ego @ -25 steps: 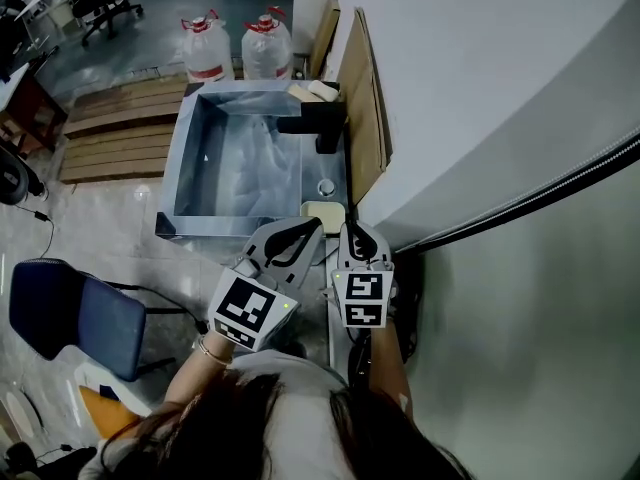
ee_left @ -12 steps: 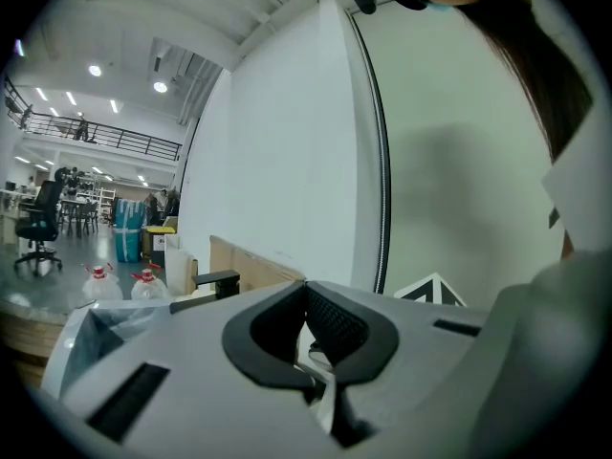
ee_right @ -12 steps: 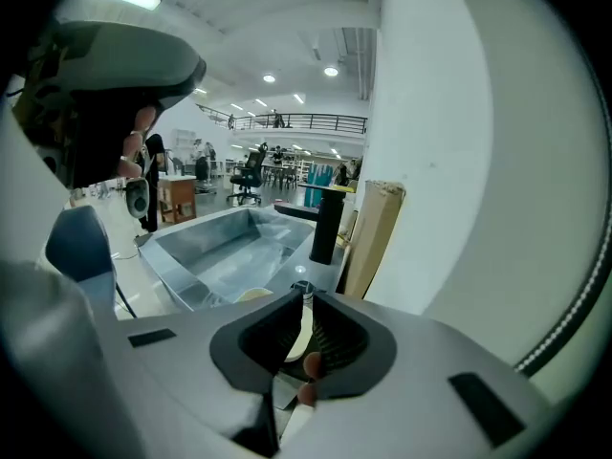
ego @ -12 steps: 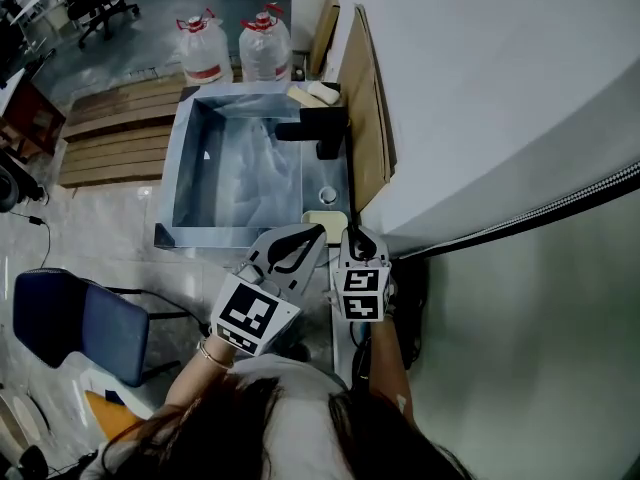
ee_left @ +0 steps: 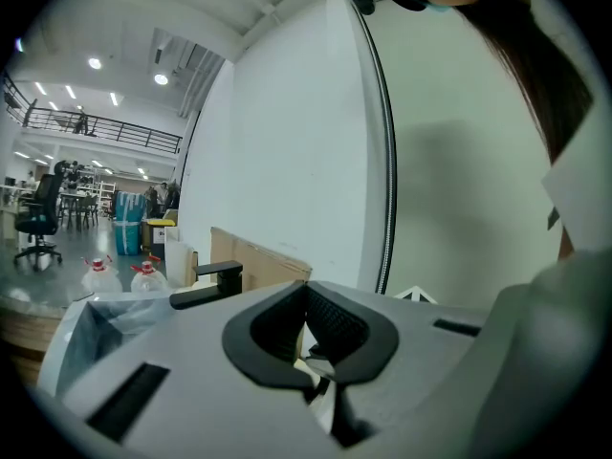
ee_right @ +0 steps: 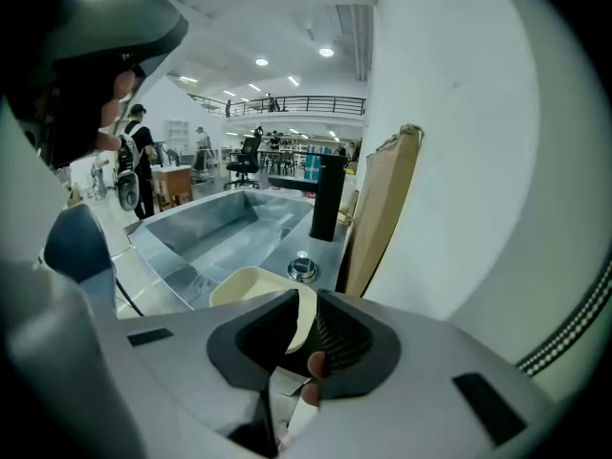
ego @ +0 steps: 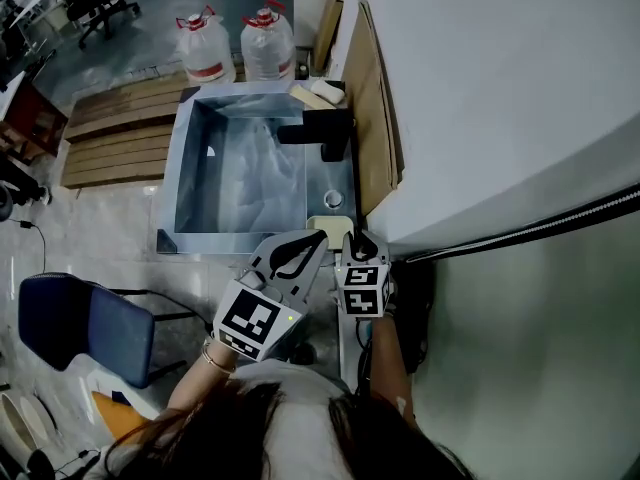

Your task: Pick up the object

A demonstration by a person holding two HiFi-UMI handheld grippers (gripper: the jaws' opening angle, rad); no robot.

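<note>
A cream shallow dish (ego: 328, 226) (ee_right: 251, 287) lies on the steel deck at the sink's near right corner. My right gripper (ego: 353, 236) (ee_right: 304, 304) is at the dish's right rim. Its jaws stand close together, and a sliver of the cream rim shows between them. My left gripper (ego: 320, 234) (ee_left: 306, 290) hovers just left of it over the sink's near edge. The left jaws are shut with their tips touching and nothing between them. Much of the dish is hidden under both grippers in the head view.
The steel sink (ego: 190, 168) stretches away from me, with a black faucet (ego: 322, 133) (ee_right: 327, 199) and a round metal knob (ego: 333, 200) on its right deck. A brown board (ego: 372, 98) leans on the white wall. Two water bottles (ego: 205, 48) stand beyond; a blue chair (ego: 85, 323) is at left.
Both grippers have edged forward toward the sink. The right gripper now covers more of the cream dish's right side; the dish itself has not shifted on the deck.
</note>
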